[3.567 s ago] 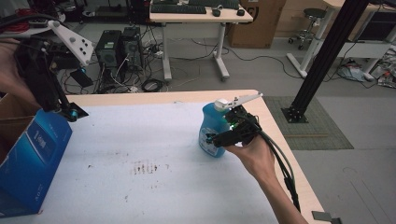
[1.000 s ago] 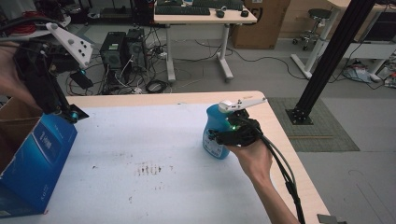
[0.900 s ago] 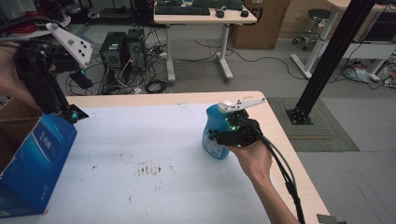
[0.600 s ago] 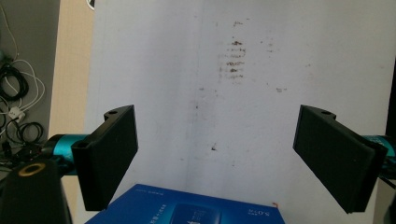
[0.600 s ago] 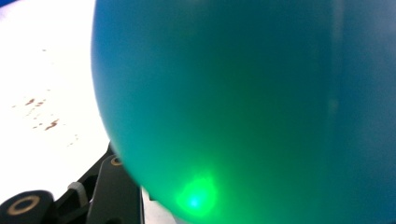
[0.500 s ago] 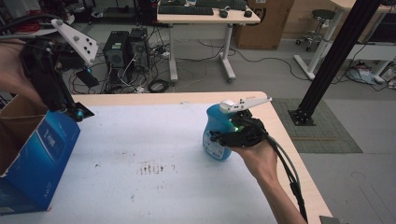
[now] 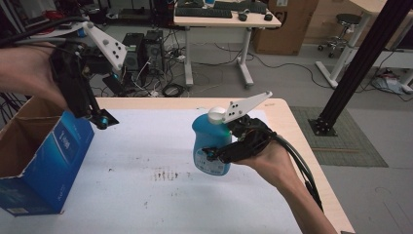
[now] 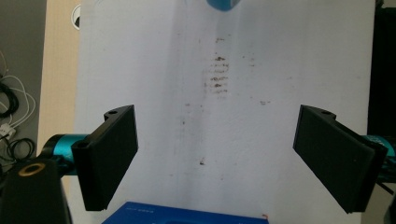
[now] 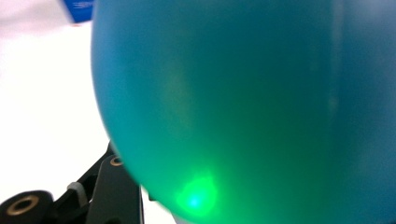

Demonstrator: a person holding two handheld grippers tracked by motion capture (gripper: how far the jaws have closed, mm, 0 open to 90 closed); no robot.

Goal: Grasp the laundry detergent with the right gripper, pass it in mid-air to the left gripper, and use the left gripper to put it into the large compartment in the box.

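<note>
So the table has its white cover, with a blue cardboard box open at the left edge. Over near the right side there's the blue bottle with a white cap, upright and clamped in the right gripper, which grabs it from the right around the lower body; whether it's clear of the table I can't tell. The left gripper hangs above the box, well apart from the bottle, jaws spread wide with nothing in them
</note>
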